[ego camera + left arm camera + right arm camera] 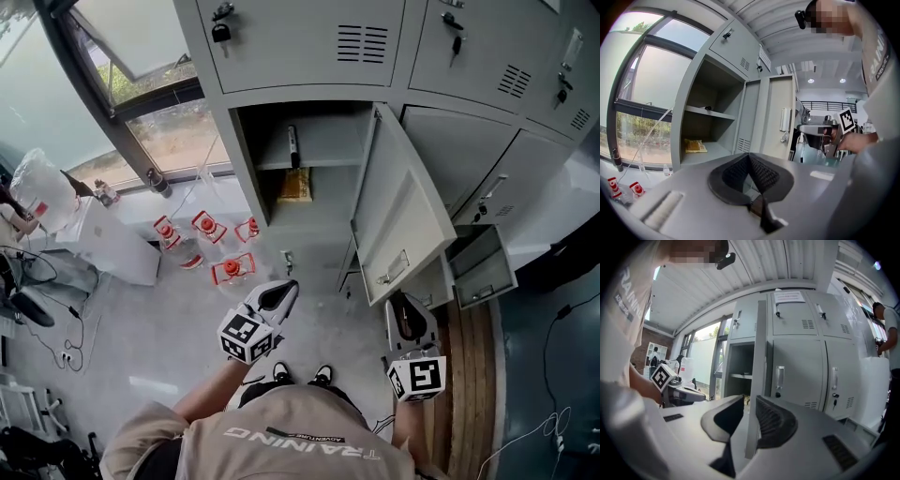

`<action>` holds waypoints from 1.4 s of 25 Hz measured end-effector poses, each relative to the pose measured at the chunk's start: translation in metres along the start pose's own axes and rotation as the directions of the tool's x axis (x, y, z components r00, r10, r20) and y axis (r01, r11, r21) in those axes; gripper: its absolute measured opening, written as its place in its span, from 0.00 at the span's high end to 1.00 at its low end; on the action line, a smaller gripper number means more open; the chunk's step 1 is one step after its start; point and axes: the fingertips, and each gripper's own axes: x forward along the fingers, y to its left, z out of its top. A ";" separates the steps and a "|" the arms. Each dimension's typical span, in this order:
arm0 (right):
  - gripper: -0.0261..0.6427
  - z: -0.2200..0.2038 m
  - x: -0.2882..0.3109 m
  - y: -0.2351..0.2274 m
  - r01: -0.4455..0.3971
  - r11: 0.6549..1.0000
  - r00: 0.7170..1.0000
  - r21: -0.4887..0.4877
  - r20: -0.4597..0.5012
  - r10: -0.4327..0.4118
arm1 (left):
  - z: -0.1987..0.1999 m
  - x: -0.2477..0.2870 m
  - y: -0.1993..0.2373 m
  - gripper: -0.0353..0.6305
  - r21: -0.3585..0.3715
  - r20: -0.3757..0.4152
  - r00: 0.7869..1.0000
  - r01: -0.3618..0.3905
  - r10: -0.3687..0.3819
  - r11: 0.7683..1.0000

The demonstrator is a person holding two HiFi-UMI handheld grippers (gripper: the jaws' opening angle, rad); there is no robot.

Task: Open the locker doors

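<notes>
The right gripper [749,401] seems to pinch the edge of the open locker door [761,352] between its jaws, while the left gripper [749,157] hangs with jaws pressed together, empty.

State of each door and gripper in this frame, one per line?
middle locker door: open, swung out.
lower right door: open.
top left door: shut.
left gripper: shut, empty.
right gripper: shut on middle locker door's edge.
</notes>
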 end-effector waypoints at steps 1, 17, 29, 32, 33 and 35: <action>0.84 -0.006 -0.004 0.004 0.014 1.000 1.000 0.014 -0.014 -0.014 | 0.001 -0.006 0.001 0.94 0.001 0.002 1.000 0.001 -0.001 1.000; 0.94 -0.028 0.041 0.136 -0.160 0.987 0.985 0.021 -0.058 0.161 | -0.009 -0.072 0.014 0.94 -0.021 0.049 0.999 -0.023 0.024 1.000; 0.94 0.002 0.065 0.152 -0.173 0.985 0.984 -0.004 0.034 0.173 | 0.026 -0.099 0.027 0.94 0.039 0.132 0.988 -0.089 0.084 0.995; 0.94 0.002 0.066 0.151 -0.162 0.987 0.986 0.011 0.041 0.161 | 0.018 -0.106 0.028 0.94 0.024 0.114 0.989 -0.097 0.093 0.995; 0.94 0.000 0.066 0.151 -0.160 0.987 0.986 0.023 0.040 0.159 | 0.014 -0.108 0.027 0.94 0.020 0.103 0.990 -0.095 0.092 0.995; 0.94 -0.002 0.065 0.151 -0.159 0.986 0.987 0.053 0.039 0.157 | 0.009 -0.111 0.027 0.94 0.016 0.087 0.992 -0.091 0.089 0.996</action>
